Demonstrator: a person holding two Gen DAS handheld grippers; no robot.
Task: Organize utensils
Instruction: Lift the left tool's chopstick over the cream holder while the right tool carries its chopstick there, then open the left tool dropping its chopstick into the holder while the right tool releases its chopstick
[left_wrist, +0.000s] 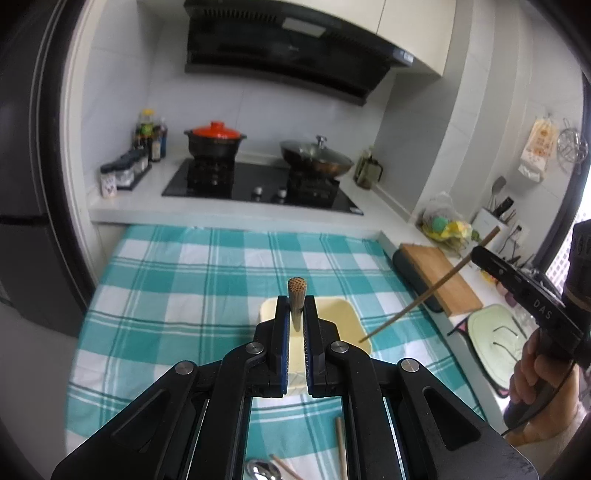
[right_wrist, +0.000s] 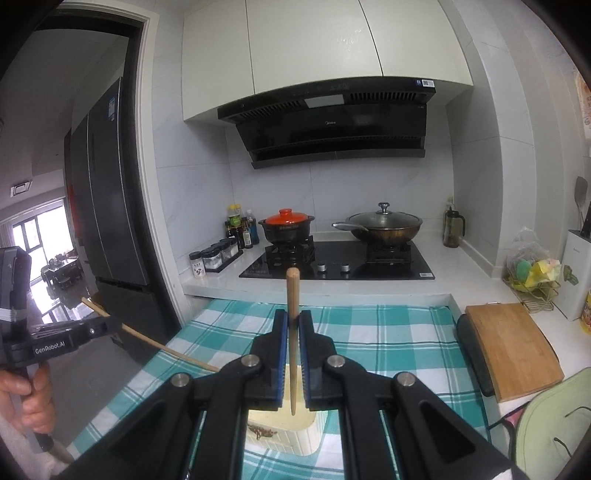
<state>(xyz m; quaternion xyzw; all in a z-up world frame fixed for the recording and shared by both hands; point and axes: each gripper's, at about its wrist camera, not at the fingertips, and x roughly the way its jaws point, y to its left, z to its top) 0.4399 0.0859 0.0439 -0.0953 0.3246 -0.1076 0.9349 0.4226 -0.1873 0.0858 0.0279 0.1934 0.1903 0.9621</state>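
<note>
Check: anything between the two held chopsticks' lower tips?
Left chopstick, right chopstick: in the left wrist view, only the cream container's open top lies between their tips.

A small kitchen with pale grey tiled walls (right_wrist: 207, 206) and a white countertop (right_wrist: 472, 273) that runs along the far wall and turns down the right side. White upper cabinets (right_wrist: 314, 40) hang above a black range hood (right_wrist: 332, 125) — below it a black glass hob (right_wrist: 343, 262) is set into the counter. At the left stands a tall dark fridge (right_wrist: 107, 206). Past it, an open doorway shows another room with a bright window (right_wrist: 35, 236) and dark furniture. A teal-and-white checked cloth (right_wrist: 388, 332) covers the near surface. Daylight is soft and even — no hard shadows.
</note>
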